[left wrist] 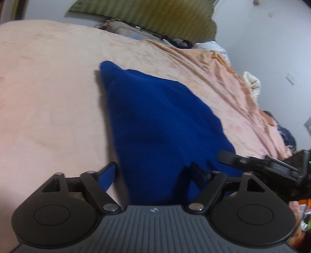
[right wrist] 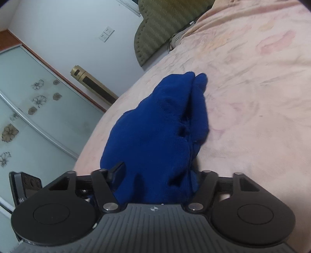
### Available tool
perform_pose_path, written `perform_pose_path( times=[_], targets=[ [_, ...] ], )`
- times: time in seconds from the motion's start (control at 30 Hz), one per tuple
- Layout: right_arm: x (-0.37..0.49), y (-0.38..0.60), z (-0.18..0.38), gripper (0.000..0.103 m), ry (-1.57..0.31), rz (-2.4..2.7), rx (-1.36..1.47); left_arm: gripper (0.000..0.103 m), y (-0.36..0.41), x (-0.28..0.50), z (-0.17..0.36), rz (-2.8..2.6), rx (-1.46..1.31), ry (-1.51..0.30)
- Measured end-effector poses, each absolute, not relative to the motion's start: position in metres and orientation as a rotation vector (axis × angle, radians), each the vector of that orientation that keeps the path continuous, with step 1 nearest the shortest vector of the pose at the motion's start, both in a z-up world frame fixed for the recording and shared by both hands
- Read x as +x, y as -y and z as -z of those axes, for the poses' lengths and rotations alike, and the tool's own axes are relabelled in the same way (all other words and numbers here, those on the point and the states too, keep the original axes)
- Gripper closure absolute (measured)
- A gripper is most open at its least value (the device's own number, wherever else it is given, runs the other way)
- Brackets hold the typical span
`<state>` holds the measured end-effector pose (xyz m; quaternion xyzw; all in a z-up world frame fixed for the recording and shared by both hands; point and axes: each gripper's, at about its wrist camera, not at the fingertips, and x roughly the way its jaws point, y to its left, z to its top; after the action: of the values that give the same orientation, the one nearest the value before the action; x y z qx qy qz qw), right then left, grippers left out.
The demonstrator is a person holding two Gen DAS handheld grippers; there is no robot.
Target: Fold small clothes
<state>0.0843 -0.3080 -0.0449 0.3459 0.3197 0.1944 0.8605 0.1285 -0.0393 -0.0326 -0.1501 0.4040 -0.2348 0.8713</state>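
Observation:
A dark blue fleece garment (left wrist: 155,116) lies folded on the pink bedspread (left wrist: 48,97). My left gripper (left wrist: 153,173) straddles its near edge. The left finger (left wrist: 108,175) stands just off the cloth's side over bare bedspread, and the right finger (left wrist: 198,173) sits on the cloth. In the right wrist view the garment (right wrist: 155,126) bunches up between the fingers of my right gripper (right wrist: 155,173). It touches the left finger (right wrist: 117,170) and hides the right one, so whether the pads press is unclear. From the right, one right-gripper finger (left wrist: 227,156) reaches onto the cloth's corner.
A green padded headboard (left wrist: 155,17) and boxes stand at the bed's far end. Crumpled bedding and clothes (left wrist: 252,81) lie along the right side. Sliding glass doors (right wrist: 29,116), a gold tower unit (right wrist: 91,83) and a white wall show beyond the bed's left edge.

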Motion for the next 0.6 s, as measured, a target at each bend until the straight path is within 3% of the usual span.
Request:
perform_pose_path(
  times=[0.07, 0.1, 0.13, 0.2, 0.47, 0.6],
  targets=[
    [0.096, 0.306, 0.049, 0.058, -0.676, -0.403, 0.758, 0.058, 0.044, 0.132, 0.033, 0.471, -0.291, -0.846],
    [0.1, 0.306, 0.051, 0.07, -0.681, -0.392, 0.77, 0.074, 0.045, 0.134, 0.033, 0.464, -0.279, -0.858],
    [0.106, 0.304, 0.054, 0.079, -0.689, -0.374, 0.777, 0.079, 0.043, 0.135, 0.033, 0.468, -0.286, -0.869],
    [0.109, 0.303, 0.059, 0.081, -0.69, -0.357, 0.807, 0.086, 0.037, 0.135, 0.033, 0.474, -0.311, -0.875],
    [0.083, 0.284, 0.054, 0.084, -0.677, -0.388, 0.843, 0.09, 0.024, 0.117, 0.006, 0.43, -0.212, -0.829],
    [0.072, 0.275, 0.055, 0.082, -0.708, -0.352, 0.776, 0.084, 0.029, 0.111, 0.007, 0.391, -0.145, -0.876]
  ],
)
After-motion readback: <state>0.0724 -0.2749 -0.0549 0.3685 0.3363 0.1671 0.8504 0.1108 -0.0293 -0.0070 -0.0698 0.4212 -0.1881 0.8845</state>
